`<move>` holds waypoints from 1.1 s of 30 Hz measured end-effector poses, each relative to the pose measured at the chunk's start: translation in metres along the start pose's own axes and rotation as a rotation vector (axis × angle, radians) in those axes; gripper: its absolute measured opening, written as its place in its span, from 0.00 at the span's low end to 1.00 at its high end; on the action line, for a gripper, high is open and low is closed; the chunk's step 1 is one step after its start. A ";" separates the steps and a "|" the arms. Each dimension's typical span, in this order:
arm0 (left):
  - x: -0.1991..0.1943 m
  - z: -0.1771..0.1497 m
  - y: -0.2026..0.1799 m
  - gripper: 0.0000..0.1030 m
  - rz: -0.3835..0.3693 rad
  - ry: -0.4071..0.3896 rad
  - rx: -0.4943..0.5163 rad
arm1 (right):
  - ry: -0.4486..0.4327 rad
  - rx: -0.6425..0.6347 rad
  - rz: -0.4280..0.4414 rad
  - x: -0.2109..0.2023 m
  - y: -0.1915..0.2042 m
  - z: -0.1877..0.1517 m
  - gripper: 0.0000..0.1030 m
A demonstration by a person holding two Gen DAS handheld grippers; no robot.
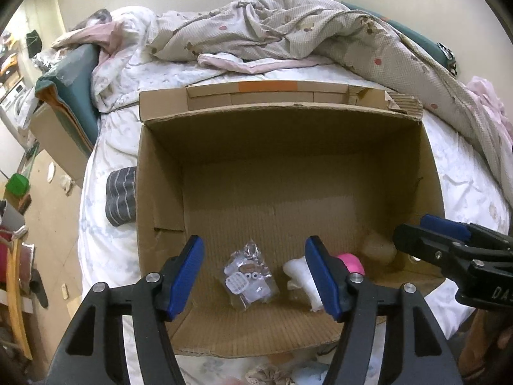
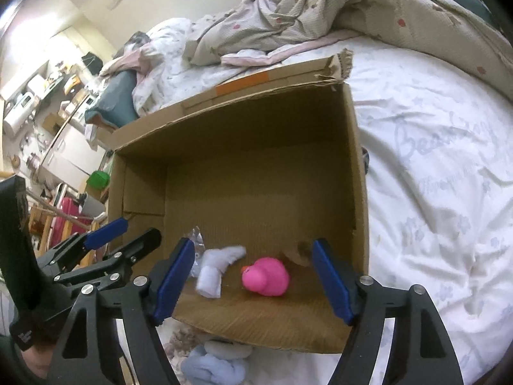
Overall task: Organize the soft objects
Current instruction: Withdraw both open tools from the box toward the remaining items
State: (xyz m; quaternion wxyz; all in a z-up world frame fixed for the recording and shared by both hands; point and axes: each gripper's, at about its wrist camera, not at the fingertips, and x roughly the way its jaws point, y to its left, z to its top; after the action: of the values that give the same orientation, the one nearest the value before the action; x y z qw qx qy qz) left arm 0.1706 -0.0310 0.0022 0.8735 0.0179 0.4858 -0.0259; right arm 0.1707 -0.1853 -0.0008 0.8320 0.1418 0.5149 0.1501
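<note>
An open cardboard box (image 1: 160, 192) (image 2: 359, 176) lies on the bed. Inside near the front lie a clear plastic packet with a small toy (image 1: 248, 280), a rolled white sock (image 1: 303, 276) (image 2: 213, 272), a pink rubber duck (image 1: 351, 261) (image 2: 266, 277) and a pale soft object (image 1: 378, 248) in the right corner. My left gripper (image 1: 256, 282) is open and empty above the packet. My right gripper (image 2: 253, 285) is open and empty above the duck; it also shows in the left wrist view (image 1: 416, 234).
A rumpled beige quilt (image 1: 288, 29) and pink cloth (image 1: 256, 62) lie behind the box. A striped grey item (image 1: 120, 195) sits left of it. Light blue soft items (image 2: 214, 362) lie in front of the box. Cluttered furniture stands off the bed's left side.
</note>
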 end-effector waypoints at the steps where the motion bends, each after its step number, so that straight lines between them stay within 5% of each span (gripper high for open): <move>1: -0.001 0.000 0.001 0.61 -0.003 -0.004 -0.009 | -0.002 0.001 -0.007 0.000 0.001 0.000 0.82; 4: -0.006 0.001 0.003 0.64 -0.004 -0.022 -0.022 | -0.017 -0.005 -0.025 -0.002 0.002 0.000 0.99; 6: -0.009 0.003 0.003 0.79 0.002 -0.041 -0.026 | -0.029 -0.007 -0.024 -0.004 0.002 0.001 0.99; 12: -0.018 0.006 0.007 0.94 -0.031 -0.078 -0.049 | -0.060 0.005 -0.025 -0.008 -0.002 0.001 1.00; 33: -0.039 0.001 0.018 0.99 -0.006 -0.078 -0.089 | -0.144 -0.077 -0.037 -0.029 0.020 -0.003 1.00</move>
State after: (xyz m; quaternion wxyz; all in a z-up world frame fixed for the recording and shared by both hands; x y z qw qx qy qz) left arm 0.1523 -0.0118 0.0360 0.8917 -0.0236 0.4520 -0.0076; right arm 0.1531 -0.1784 0.0295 0.8743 0.1104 0.4502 0.1440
